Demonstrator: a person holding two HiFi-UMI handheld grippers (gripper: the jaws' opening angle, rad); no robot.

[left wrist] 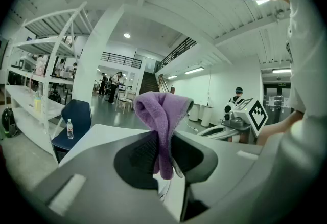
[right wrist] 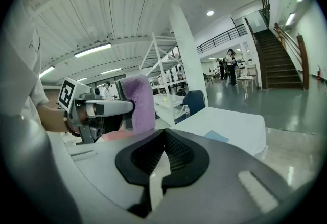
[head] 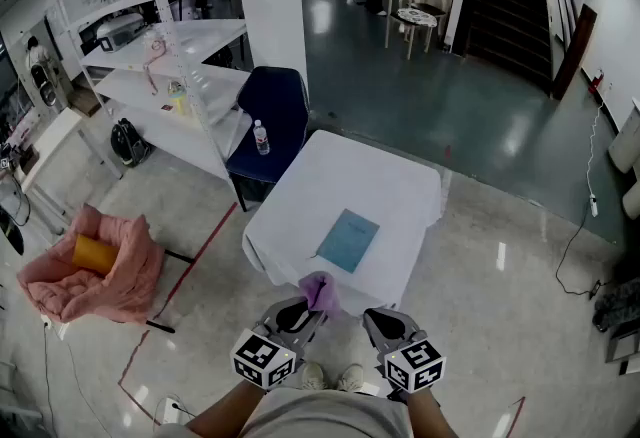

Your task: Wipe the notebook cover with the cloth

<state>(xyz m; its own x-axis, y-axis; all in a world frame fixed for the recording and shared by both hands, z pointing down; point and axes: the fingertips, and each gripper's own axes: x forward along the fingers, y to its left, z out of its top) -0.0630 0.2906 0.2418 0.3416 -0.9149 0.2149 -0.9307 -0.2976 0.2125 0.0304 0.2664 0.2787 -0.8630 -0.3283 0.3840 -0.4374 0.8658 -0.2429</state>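
A light blue notebook (head: 348, 239) lies flat on the white-clothed table (head: 390, 186); it shows too in the right gripper view as the notebook (right wrist: 217, 136). My left gripper (head: 305, 308) is shut on a purple cloth (head: 319, 290), which sticks up folded from its jaws as the cloth (left wrist: 162, 115). That gripper hangs just short of the table's near edge. My right gripper (head: 383, 320) is beside it, shut with nothing between the jaws (right wrist: 162, 159). From the right gripper view the cloth (right wrist: 138, 103) and left gripper (right wrist: 97, 110) appear at the left.
A dark blue chair (head: 268, 126) with a water bottle (head: 261, 138) stands at the table's far left. White shelving (head: 165, 76) lies beyond. A pink blanket heap with an orange roll (head: 95, 266) sits on the floor left. Red tape lines (head: 185, 271) cross the floor.
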